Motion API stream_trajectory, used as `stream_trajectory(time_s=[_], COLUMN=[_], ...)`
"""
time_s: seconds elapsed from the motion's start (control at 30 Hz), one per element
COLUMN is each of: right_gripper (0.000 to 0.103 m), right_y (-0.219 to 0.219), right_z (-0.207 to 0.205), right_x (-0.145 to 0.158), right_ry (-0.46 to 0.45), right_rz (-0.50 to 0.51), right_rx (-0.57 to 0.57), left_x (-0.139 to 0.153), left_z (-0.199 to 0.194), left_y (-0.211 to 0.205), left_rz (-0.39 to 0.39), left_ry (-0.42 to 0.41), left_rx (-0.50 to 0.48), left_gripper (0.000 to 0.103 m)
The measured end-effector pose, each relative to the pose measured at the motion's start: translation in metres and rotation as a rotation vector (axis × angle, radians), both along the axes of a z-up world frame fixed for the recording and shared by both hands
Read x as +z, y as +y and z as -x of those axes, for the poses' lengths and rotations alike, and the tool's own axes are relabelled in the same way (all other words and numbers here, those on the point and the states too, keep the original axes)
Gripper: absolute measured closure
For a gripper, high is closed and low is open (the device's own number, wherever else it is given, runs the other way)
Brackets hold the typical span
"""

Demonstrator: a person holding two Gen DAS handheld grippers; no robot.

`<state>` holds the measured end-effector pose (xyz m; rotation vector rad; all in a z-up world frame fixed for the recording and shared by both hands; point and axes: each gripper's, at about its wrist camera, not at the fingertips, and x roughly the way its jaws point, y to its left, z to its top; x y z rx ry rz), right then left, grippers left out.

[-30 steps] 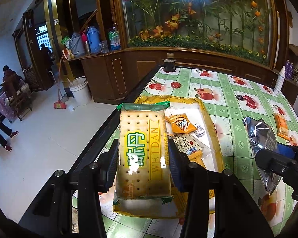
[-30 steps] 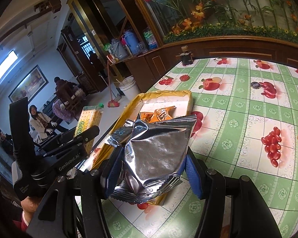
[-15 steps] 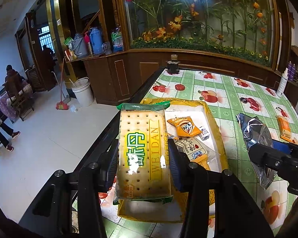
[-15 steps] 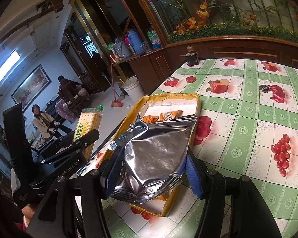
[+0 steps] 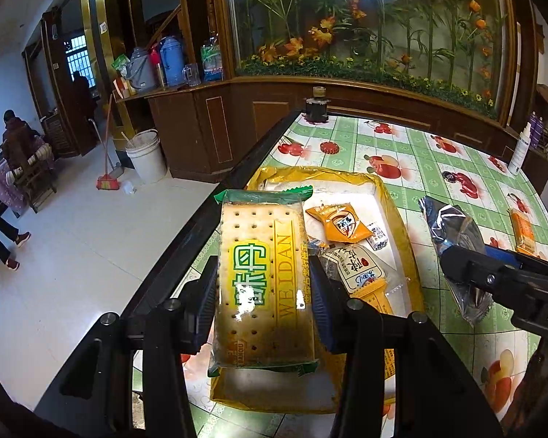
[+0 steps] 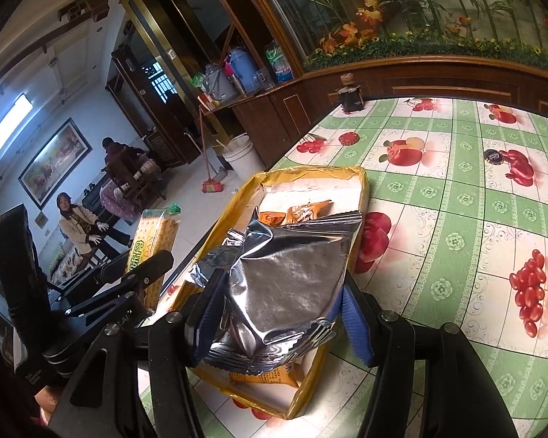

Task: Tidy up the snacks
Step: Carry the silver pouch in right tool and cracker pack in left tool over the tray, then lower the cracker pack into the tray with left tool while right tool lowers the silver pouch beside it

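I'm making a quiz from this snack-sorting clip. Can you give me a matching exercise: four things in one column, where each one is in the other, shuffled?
Things:
1. cracker pack
2. silver foil bag
3. orange sachet
4. dark jar

Places:
A. lying inside the yellow tray
B. clamped in the right gripper
C. standing at the table's far edge
D. clamped in the left gripper

Pairs: 1-D, 2-B, 3-A, 4-C

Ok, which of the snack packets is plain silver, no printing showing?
The crinkled foil packet held in the right tool; the others show printed yellow, orange or green wrappers.
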<state>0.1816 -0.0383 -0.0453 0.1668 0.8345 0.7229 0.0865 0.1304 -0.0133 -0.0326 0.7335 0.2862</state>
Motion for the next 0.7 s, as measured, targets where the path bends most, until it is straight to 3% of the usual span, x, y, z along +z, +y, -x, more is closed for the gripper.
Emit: stream_trajectory(time_s=[0.47, 0.7], right_gripper=[0.043, 0.042], right_y=[0.015, 0.029], right_z=[-0.029, -0.058], right_x=[-0.008, -0.015], right_ry=[0.013, 0.024], right_rz=[0.013, 0.033], right_rx=[-0.003, -0.007], left_x=[-0.02, -0.037], left_z=[-0.02, -0.036], left_y=[0.007, 0.008], left_rz=[0.014, 0.07], left_ry=[0.073, 0.141], left_rx=[0.004, -0.03], left_gripper=[0.059, 0.059])
